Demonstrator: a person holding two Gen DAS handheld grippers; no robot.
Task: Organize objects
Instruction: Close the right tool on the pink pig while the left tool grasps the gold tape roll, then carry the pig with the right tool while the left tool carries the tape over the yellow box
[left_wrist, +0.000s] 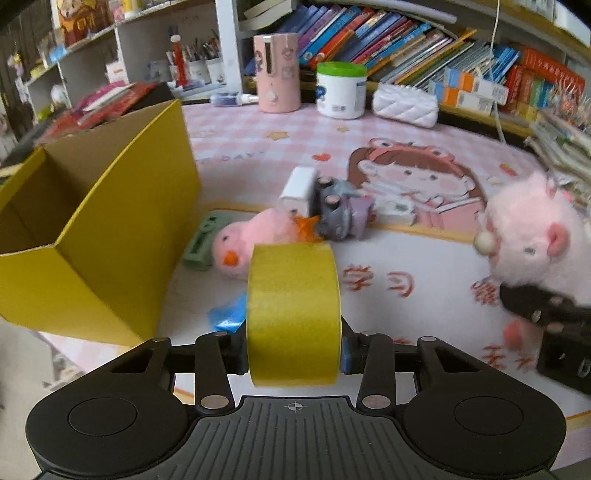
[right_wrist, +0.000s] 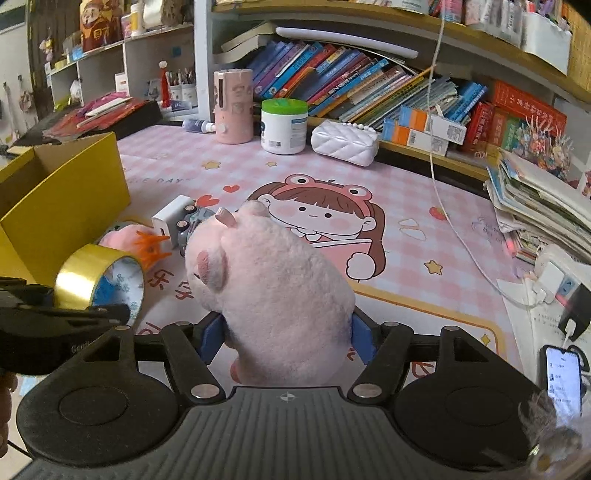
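Note:
My left gripper (left_wrist: 293, 350) is shut on a yellow tape roll (left_wrist: 293, 314), held upright between its pads just right of the open yellow cardboard box (left_wrist: 92, 236). In the right wrist view the same tape roll (right_wrist: 85, 280) hangs beside the box (right_wrist: 62, 206). My right gripper (right_wrist: 288, 339) is shut on a pink plush pig (right_wrist: 273, 284), lifted above the mat; the pig (left_wrist: 532, 236) also shows at the right in the left wrist view. On the mat between them lie a pink plush duck (left_wrist: 255, 236), a white box (left_wrist: 299, 190), a grey toy car (left_wrist: 340, 214) and a green item (left_wrist: 201, 240).
At the back of the pink mat stand a pink canister (right_wrist: 232, 107), a green-lidded white jar (right_wrist: 283, 127) and a white quilted pouch (right_wrist: 345, 142) before shelves of books. A paper stack (right_wrist: 543, 210), a cable (right_wrist: 454, 229), a power strip (right_wrist: 554, 277) and a phone (right_wrist: 563, 380) crowd the right.

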